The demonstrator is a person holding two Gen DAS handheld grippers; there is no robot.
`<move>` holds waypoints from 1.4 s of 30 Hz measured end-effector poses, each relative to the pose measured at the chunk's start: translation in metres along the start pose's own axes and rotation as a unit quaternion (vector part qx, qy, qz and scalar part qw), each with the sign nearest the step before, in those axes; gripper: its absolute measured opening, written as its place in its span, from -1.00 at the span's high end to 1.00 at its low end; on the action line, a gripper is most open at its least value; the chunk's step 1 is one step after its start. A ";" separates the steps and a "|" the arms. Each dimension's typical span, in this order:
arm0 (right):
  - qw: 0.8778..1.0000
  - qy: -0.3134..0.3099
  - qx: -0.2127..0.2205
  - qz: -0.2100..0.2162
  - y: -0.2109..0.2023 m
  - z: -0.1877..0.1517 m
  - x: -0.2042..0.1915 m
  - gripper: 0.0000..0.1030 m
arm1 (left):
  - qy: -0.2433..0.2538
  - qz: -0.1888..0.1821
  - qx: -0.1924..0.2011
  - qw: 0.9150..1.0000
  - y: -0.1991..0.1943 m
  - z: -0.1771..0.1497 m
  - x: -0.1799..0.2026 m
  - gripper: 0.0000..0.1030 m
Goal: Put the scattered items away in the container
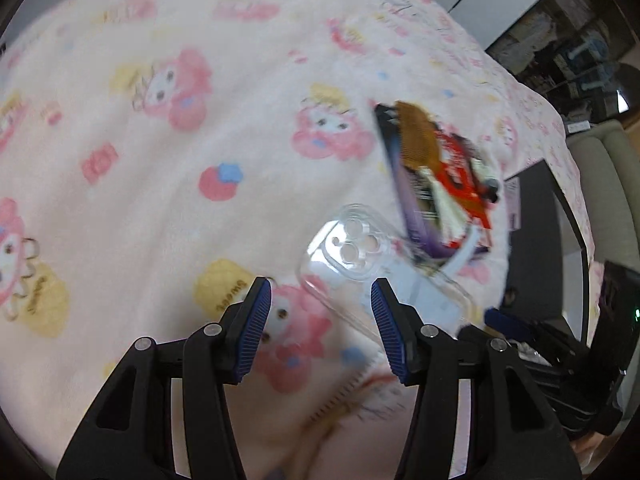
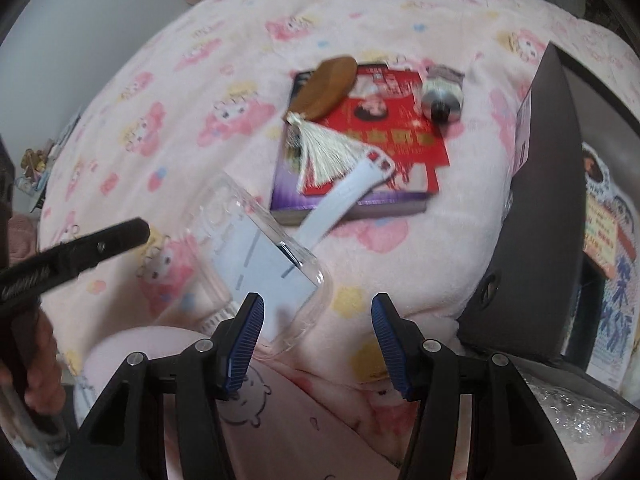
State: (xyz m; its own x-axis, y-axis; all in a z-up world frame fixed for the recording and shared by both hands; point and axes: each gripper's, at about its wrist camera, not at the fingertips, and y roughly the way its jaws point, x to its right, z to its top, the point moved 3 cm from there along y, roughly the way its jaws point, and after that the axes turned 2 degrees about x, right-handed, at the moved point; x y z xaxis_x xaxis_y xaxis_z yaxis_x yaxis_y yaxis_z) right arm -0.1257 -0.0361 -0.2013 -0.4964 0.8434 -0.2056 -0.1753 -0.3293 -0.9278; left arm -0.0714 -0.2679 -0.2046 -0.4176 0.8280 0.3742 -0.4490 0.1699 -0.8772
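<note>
A clear phone case (image 1: 360,264) lies on the pink blanket just ahead of my open, empty left gripper (image 1: 320,320); it also shows in the right wrist view (image 2: 256,256). Beyond it lies a purple-edged book with a red cover (image 2: 380,140), carrying a brown wooden comb (image 2: 326,86) with a cream tassel (image 2: 320,152) and a white strap (image 2: 344,196). A small grey tube (image 2: 442,94) lies at the book's far right corner. A dark box (image 2: 536,208) stands at the right. My right gripper (image 2: 316,336) is open and empty, near the case's near end.
The pink cartoon-print blanket (image 1: 160,160) covers the whole bed. The left gripper's black arm (image 2: 72,252) reaches in from the left in the right wrist view. Bubble wrap (image 2: 580,416) lies by the box at the lower right. Shelves and furniture (image 1: 560,48) stand beyond the bed.
</note>
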 end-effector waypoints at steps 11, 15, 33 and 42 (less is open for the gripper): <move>1.000 0.022 -0.016 0.010 0.022 0.003 0.007 -0.08 | -0.010 -0.045 -0.029 0.999 0.040 0.020 -0.005 -0.02; 0.999 0.032 -0.007 0.017 0.021 0.003 0.010 -0.07 | 0.000 -0.066 -0.042 0.997 0.041 0.019 0.009 -0.01; 0.991 0.028 0.130 0.011 -0.110 -0.026 0.033 0.14 | 0.140 -0.069 0.031 0.987 -0.073 -0.029 0.139 0.10; 0.984 0.089 0.134 -0.075 -0.147 -0.099 0.121 0.13 | 0.190 -0.121 -0.036 0.974 -0.019 -0.081 0.241 0.10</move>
State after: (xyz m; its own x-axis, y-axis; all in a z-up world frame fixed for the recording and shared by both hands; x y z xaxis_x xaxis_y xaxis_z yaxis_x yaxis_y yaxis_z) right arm -0.0760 0.1566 -0.1207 -0.2958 0.9439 -0.1467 -0.4652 -0.2765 -0.8409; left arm -0.0996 -0.0281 -0.1215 0.0225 0.8949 0.4458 -0.4358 0.4100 -0.8012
